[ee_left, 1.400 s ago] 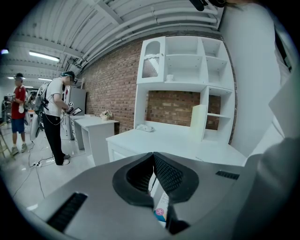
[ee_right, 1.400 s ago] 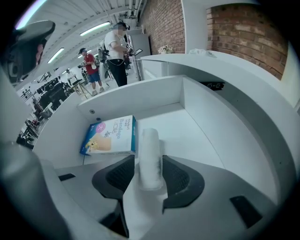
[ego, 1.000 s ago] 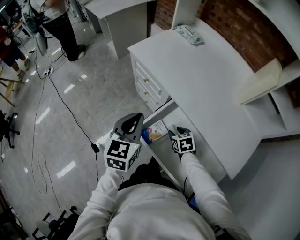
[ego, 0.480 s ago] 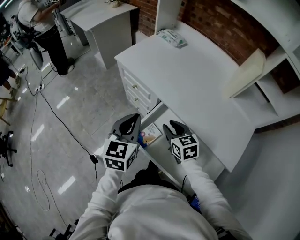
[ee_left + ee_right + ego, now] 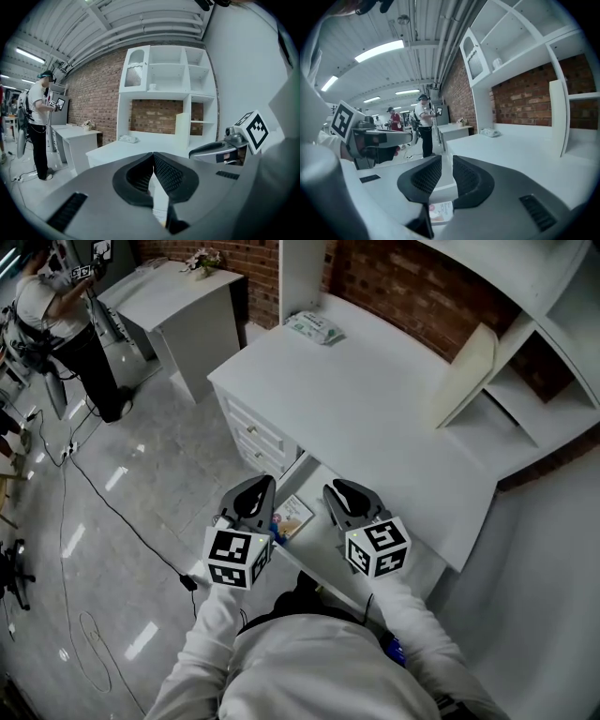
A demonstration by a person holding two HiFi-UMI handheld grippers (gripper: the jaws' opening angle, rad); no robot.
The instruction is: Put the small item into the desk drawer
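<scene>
White desk [image 5: 375, 418] bears a packet [image 5: 314, 327]; its open drawer [image 5: 317, 489] holds the small item [image 5: 292, 515].

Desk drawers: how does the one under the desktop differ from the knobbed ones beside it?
The drawer under the desktop is pulled out; the knobbed drawers are shut. The drawer under the desktop shows its inside, with a small printed item lying in it; the knobbed drawers show only their fronts. Both are white.

Left gripper [image 5: 261, 486] jaws together — right gripper [image 5: 336, 491] jaws lately closing, empty

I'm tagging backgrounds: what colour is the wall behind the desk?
Red-brown brick wall, best in the head view.
</scene>
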